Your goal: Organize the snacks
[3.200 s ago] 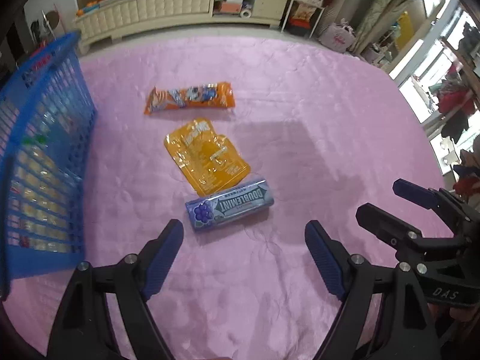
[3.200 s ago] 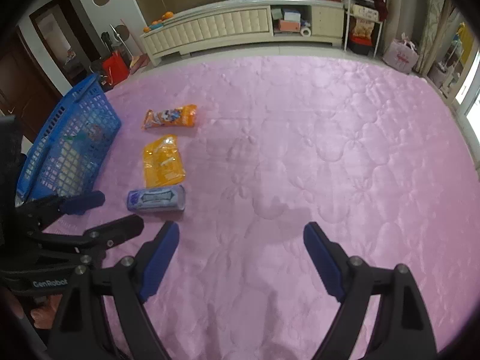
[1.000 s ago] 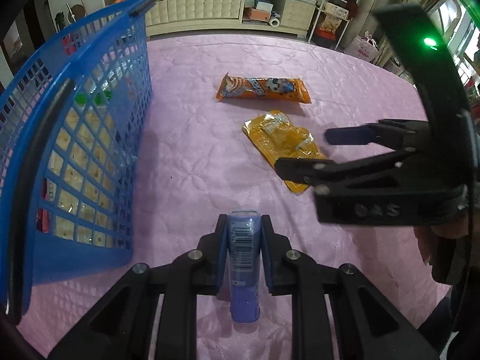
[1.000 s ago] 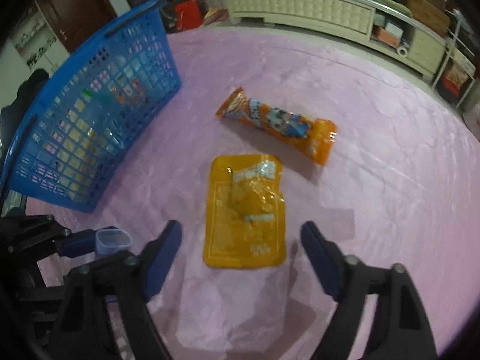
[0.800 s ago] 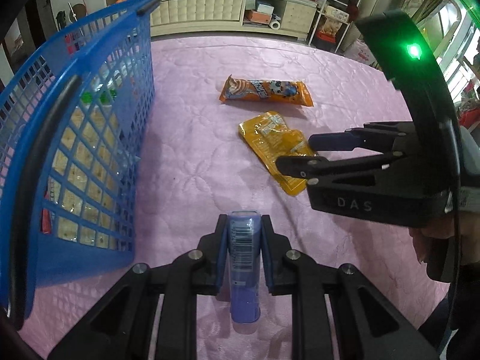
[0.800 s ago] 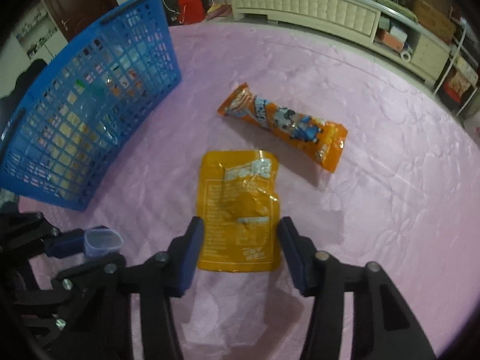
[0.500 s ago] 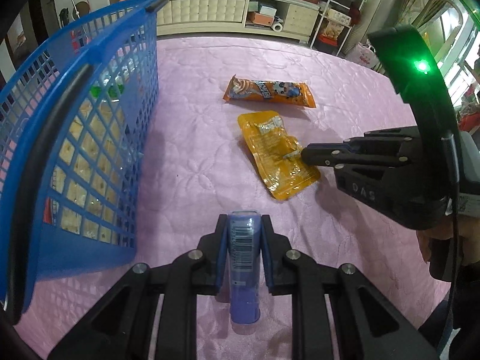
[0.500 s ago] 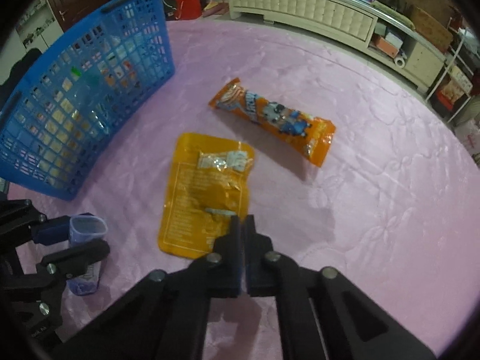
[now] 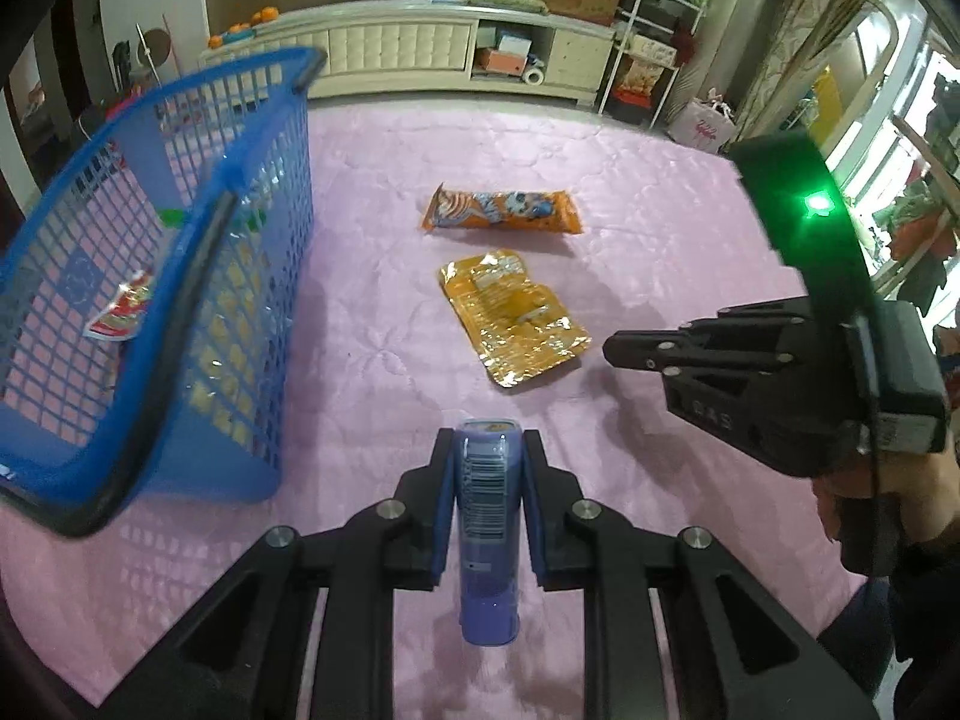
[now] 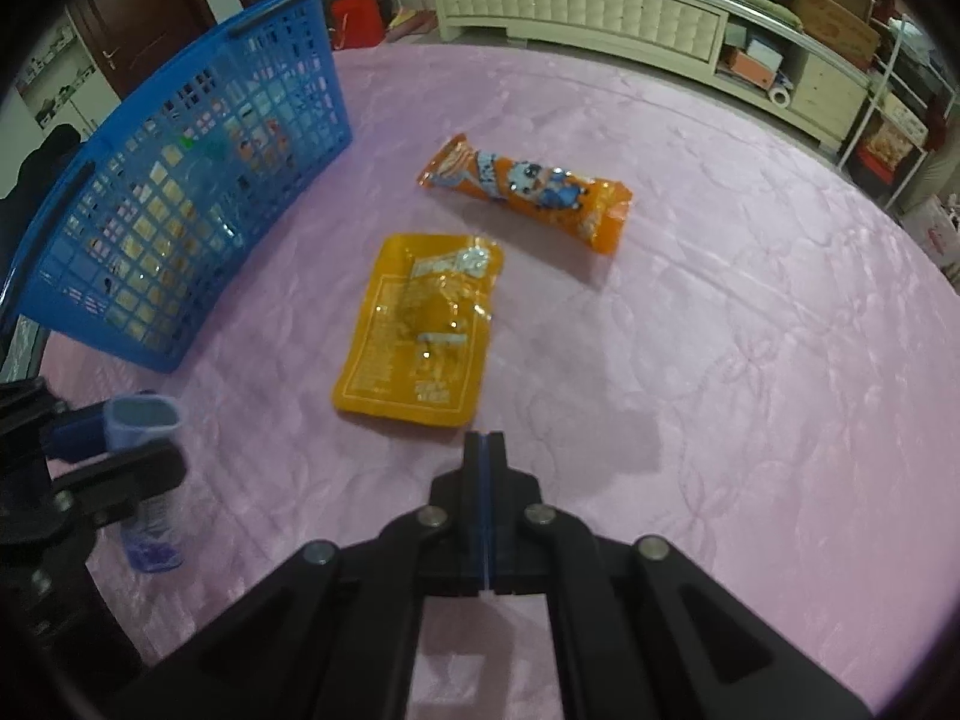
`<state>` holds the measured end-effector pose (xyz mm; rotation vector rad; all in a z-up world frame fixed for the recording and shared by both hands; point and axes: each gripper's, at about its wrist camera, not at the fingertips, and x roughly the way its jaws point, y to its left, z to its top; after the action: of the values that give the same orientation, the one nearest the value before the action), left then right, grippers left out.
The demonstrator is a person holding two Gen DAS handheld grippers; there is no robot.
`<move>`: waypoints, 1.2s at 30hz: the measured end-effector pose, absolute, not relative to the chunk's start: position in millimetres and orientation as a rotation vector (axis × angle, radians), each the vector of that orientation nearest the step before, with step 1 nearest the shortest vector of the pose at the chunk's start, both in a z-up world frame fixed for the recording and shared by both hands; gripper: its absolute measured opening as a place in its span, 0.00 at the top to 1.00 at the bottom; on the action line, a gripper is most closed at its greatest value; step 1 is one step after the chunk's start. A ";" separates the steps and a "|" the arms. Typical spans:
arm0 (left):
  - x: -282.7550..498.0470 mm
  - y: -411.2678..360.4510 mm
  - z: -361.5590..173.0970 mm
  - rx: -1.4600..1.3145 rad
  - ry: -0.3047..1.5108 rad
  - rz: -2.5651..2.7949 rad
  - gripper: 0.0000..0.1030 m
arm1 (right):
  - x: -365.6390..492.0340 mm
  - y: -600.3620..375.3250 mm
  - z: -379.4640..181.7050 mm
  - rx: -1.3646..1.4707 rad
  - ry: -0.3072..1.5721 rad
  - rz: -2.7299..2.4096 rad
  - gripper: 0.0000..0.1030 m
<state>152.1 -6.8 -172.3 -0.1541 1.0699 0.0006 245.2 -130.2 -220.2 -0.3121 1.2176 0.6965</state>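
Observation:
My left gripper point(image 9: 487, 450) is shut on a purple gum container point(image 9: 487, 516), held upright above the pink cover; in the right wrist view, the same gripper point(image 10: 114, 438) and container point(image 10: 144, 414) appear at the lower left. My right gripper point(image 10: 486, 438) is shut with nothing between its fingers, just off the near edge of a flat orange pouch point(image 10: 423, 336). From the left wrist view, the right gripper point(image 9: 612, 351) hovers right of the pouch point(image 9: 516, 318), apart from it. An orange snack bar point(image 9: 501, 213) point(image 10: 528, 192) lies beyond the pouch. The blue basket point(image 9: 174, 324) point(image 10: 180, 204) stands at the left.
The basket holds several snack packs, among them a red wrapper point(image 9: 120, 312). A person's hand point(image 9: 870, 498) grips the right tool. Everything lies on a pink quilted cover point(image 10: 720, 330). A cream cabinet point(image 9: 408, 54) runs along the far wall.
The right jaws closed from wide around the pouch to fully shut, empty, and that gripper drew back off the pouch. The left gripper rose a little with the gum container.

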 end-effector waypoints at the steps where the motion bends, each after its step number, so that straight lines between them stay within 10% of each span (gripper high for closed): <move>1: 147.9 -6.6 -167.3 -0.156 1.062 -0.002 0.82 | 244.0 -130.5 -218.0 -0.311 1.212 0.689 0.98; 6: 125.4 -2.6 -134.8 -0.143 0.998 -0.004 0.82 | 238.2 -124.5 -210.5 -0.287 1.225 0.668 0.85; 11: 103.6 9.0 -93.1 -0.147 0.912 -0.008 0.82 | 240.5 -121.2 -200.5 -0.275 1.192 0.647 0.23; 36: 131.2 130.2 -31.2 -0.120 0.818 0.090 0.82 | 259.5 -67.6 -231.7 -0.362 1.249 0.609 0.18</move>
<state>131.2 130.2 -31.2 -0.1197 0.8179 0.0896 259.4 -67.6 -231.7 -0.3616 1.2488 0.6088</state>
